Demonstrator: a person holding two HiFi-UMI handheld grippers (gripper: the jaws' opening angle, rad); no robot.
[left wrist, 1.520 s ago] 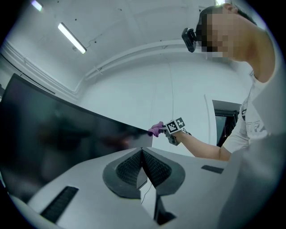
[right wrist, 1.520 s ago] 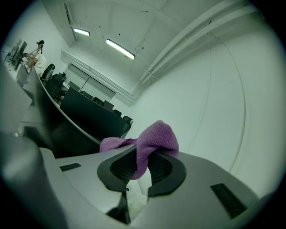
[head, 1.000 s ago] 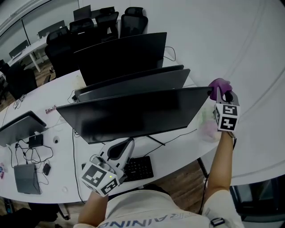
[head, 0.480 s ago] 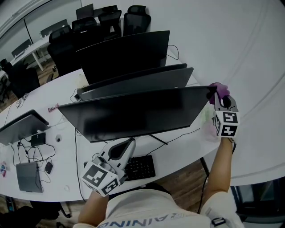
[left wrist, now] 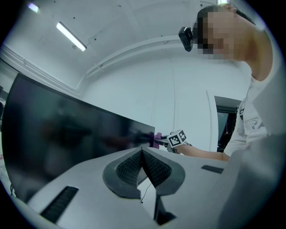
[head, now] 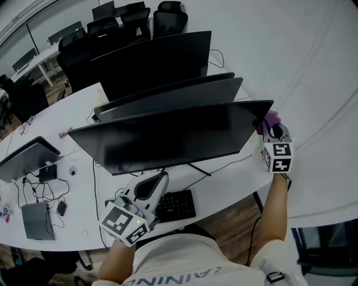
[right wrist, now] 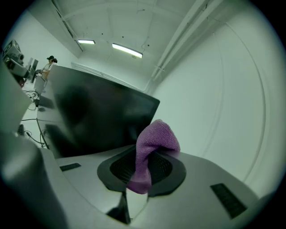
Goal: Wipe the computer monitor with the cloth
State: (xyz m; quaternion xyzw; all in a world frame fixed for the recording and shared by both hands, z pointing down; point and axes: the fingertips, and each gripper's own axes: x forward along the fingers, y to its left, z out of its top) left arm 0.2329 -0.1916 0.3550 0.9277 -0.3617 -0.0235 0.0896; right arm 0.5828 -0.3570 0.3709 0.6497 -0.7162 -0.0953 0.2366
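Note:
The nearest dark computer monitor [head: 168, 139] stands on the white desk [head: 229, 184], its screen tilted toward me. My right gripper [head: 268, 125] is shut on a purple cloth [head: 271, 119] right at the screen's upper right corner [head: 263, 109]. In the right gripper view the purple cloth [right wrist: 152, 150] bulges out from between the closed jaws, with the monitor [right wrist: 98, 116] just beyond. My left gripper [head: 152, 185] hangs low in front of the screen, above the keyboard [head: 173, 205]. Its jaws meet with nothing between them in the left gripper view [left wrist: 142, 152].
More monitors [head: 156, 67] stand behind the nearest one. Cables [head: 224, 165] run across the desk under the screen. A laptop [head: 25, 159] and small devices [head: 36, 220] lie at the left. Office chairs [head: 168, 17] stand at the back. A person [right wrist: 47, 62] is far off.
My right gripper with the cloth has slid down and slightly left along the screen's right corner. The left gripper has stayed almost still.

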